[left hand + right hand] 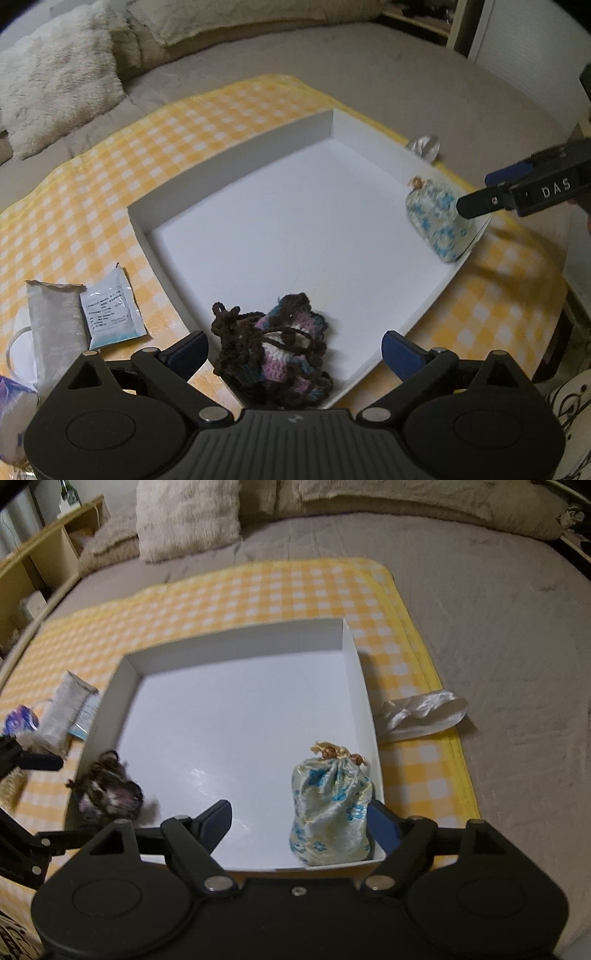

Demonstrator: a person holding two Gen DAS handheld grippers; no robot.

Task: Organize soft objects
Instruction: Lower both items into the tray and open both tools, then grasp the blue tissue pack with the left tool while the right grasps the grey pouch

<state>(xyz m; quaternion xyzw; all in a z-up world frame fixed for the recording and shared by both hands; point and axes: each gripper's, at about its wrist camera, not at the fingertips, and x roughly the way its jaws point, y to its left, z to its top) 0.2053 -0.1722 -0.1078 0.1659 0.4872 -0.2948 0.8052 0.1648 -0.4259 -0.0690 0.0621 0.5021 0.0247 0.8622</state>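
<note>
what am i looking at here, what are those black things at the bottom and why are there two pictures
The black things are hand-held claws, one in each of a person's hands, each carrying a camera that looks along its two fingers. So there are two pictures: one from the left claw, one from the right claw. Both claws are open and hold nothing. On a yellow checked blanket spread over a bed sits a shallow white box. A dark knitted pouch lies at one near corner of it, a flowered drawstring bag at the other. Left of the box lie small packets; to its right lies a white ribbon.
</note>
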